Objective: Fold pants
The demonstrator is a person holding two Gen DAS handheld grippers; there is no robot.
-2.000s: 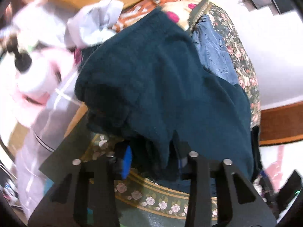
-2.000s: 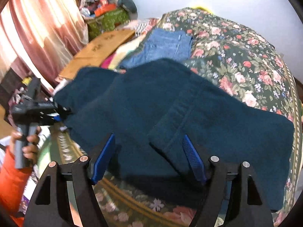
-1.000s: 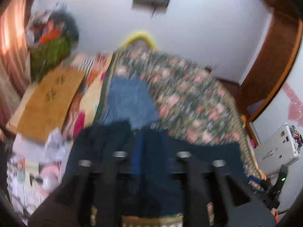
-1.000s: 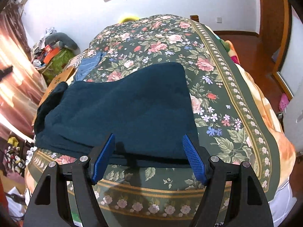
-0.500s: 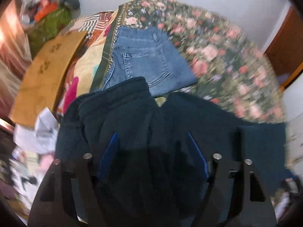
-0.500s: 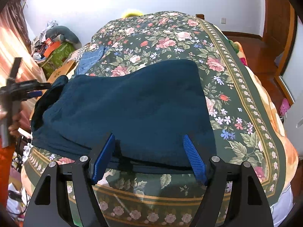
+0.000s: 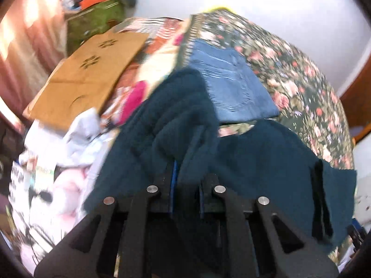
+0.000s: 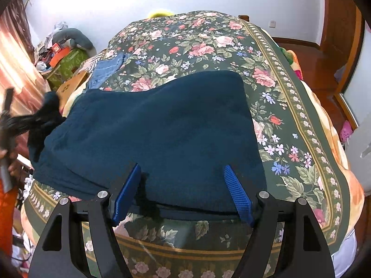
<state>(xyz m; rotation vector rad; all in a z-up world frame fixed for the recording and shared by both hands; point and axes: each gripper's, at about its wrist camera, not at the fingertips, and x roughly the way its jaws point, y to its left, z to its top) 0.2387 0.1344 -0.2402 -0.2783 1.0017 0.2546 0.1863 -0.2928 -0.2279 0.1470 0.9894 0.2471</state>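
Note:
Dark teal pants (image 8: 162, 134) lie spread across the near part of a floral bed (image 8: 289, 120). My left gripper (image 7: 185, 185) is shut on a bunched end of the pants (image 7: 176, 120) at the bed's left edge and lifts it. In the right wrist view that gripper (image 8: 14, 125) shows at far left with the bunched cloth. My right gripper (image 8: 183, 194) is open and empty, its blue pads (image 8: 236, 194) just above the pants' near edge.
Folded blue jeans (image 7: 229, 85) lie farther up the bed's left side, also in the right wrist view (image 8: 106, 69). A cardboard box (image 7: 88, 74), white and pink clutter (image 7: 60, 157) and a green box (image 8: 67, 64) lie left of the bed. Wooden floor (image 8: 308, 55) is to the right.
My left gripper has closed on the bunched pant end and raised it at the bed's left edge. My right gripper has stayed open over the near edge.

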